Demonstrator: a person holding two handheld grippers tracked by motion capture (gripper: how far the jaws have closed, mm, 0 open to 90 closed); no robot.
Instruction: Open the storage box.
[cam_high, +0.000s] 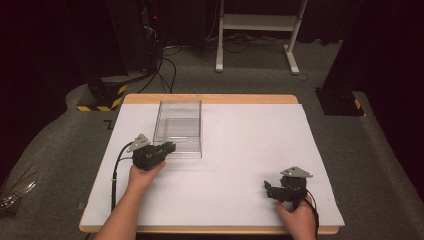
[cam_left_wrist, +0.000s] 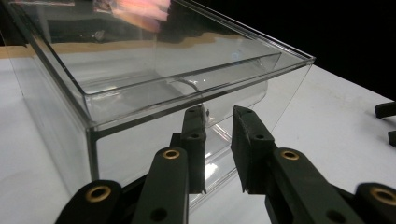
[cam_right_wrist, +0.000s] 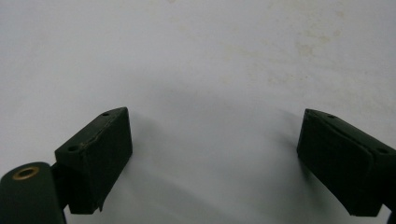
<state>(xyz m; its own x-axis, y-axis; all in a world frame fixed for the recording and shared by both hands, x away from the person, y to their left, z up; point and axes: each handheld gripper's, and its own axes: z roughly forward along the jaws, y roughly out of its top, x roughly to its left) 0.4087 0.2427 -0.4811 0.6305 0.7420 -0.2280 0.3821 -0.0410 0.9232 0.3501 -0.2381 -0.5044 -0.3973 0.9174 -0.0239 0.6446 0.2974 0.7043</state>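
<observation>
**High view: clear box at the left gripper's tips**

High view showed the clear rectangular plastic box (cam_high: 179, 127) on the white table (cam_high: 240, 150). The left gripper (cam_left_wrist: 218, 122), jaws narrowly apart, reached its near wall; contact was unclear. The right gripper (cam_right_wrist: 212, 158) gaped wide over bare table.

Clear plastic box (cam_high: 178, 127), open-topped, seemingly empty, upright on white table's far-left area

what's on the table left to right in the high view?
left gripper → clear plastic box → right gripper. The left gripper's fingers are at the box's near wall, so those two sit close together; the right gripper is well apart, near the table's front right.
</observation>
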